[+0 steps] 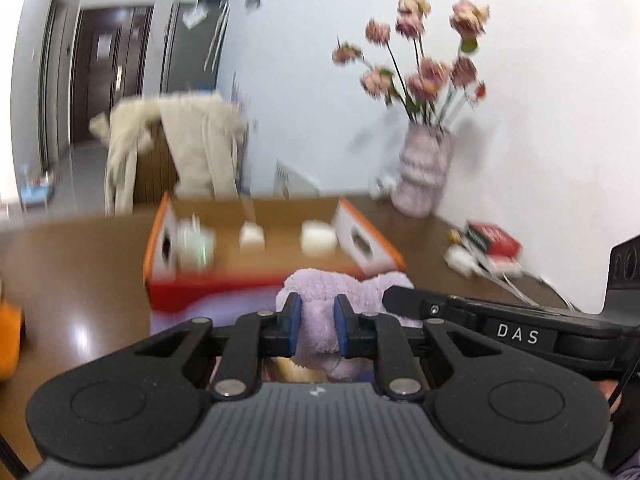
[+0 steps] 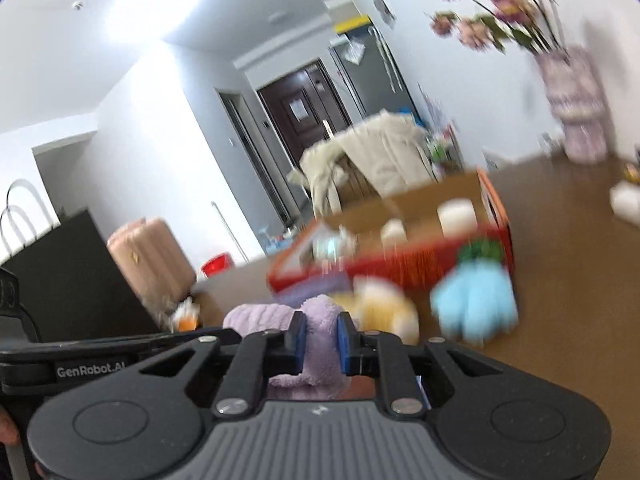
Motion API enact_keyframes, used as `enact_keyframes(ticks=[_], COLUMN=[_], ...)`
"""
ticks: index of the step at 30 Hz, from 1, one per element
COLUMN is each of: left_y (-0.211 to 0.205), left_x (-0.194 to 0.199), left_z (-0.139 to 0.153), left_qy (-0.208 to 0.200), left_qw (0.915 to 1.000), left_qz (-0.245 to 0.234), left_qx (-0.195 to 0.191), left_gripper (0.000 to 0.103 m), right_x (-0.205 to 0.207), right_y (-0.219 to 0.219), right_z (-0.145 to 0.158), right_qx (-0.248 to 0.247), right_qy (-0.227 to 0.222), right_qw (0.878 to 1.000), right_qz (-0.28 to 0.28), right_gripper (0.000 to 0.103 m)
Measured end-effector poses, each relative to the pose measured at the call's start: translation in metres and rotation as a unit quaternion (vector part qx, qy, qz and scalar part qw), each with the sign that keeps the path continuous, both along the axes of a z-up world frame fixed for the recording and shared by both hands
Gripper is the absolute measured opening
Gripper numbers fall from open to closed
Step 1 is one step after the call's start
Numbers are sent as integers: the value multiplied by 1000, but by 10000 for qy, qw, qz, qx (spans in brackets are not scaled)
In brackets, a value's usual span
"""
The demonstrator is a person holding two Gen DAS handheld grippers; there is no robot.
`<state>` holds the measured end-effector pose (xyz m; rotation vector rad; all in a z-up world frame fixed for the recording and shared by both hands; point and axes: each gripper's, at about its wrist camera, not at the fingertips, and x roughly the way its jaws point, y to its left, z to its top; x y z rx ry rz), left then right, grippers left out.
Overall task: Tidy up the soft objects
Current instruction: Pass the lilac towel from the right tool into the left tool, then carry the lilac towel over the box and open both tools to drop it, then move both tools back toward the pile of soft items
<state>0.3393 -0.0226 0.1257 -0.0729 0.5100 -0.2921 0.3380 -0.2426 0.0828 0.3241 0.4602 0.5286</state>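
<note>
Stretching across both views, the brown table (image 1: pixel 80 280) carries an open orange-and-red cardboard box (image 1: pixel 256 280) at 12 o'clock, with white items inside. At 2 o'clock in the left view stands a pale ribbed vase (image 1: pixel 422 172) of pink flowers. A lilac plush toy (image 1: pixel 320 320) lies just before the box; the left tool (image 1: pixel 316 326) pinches it between blue pads, and the right tool (image 2: pixel 322 344) pinches it too. At 1 o'clock in the right view sit a blue plush (image 2: pixel 474 300) and a yellow-white plush (image 2: pixel 380 304).
</note>
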Motion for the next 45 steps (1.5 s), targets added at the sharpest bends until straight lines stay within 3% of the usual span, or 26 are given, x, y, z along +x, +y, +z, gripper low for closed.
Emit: enact_keyframes(ticks=[6, 8, 11, 14, 19, 21, 24, 27, 31, 37, 40, 45], left_y=[13, 23, 36, 45, 48, 49, 50, 47, 40, 33, 32, 29], left_x=[106, 139, 181, 199, 194, 193, 190, 179, 146, 89, 55, 3], left_z=[9, -1, -35, -68, -85, -83, -77, -64, -41, -19, -11, -5], left_qy=[84, 172, 673, 1073, 980, 970, 891, 736, 216, -221, -456, -738], left_qw=[9989, 9975, 9941, 9871, 9845, 9852, 9858, 9863, 9864, 9864, 9868, 9855], left_qz=[368, 558, 616, 814, 789, 796, 831, 838, 918, 955, 991, 1087], left_qx=[260, 405, 593, 867, 1220, 1169, 1155, 1216, 1349, 1322, 1193, 1073], left_gripper=[18, 17, 18, 17, 25, 31, 42, 51, 74, 81, 87, 88], right_x=[119, 159, 208, 238, 258, 260, 254, 248, 218, 143, 111, 56], right_y=[22, 37, 63, 87, 105, 107, 107, 97, 72, 28, 10, -4], right_z=[22, 17, -8, -38, -65, -62, -53, -32, 1, 35, 42, 44], right_qx=[203, 182, 1, -301, -423, -502, -670, -718, -833, -1170, -1224, -1208], right_qy=[323, 567, 992, 1443, 1958, 1902, 1754, 1546, 1069, 296, 134, -123], right_qw=[9992, 9980, 9948, 9888, 9788, 9796, 9815, 9851, 9907, 9912, 9898, 9892], right_qz=[150, 217, 245, 245, 430, 403, 365, 230, -85, -541, -722, -825], right_gripper=[16, 16, 16, 16, 21, 26, 47, 52, 71, 82, 86, 89])
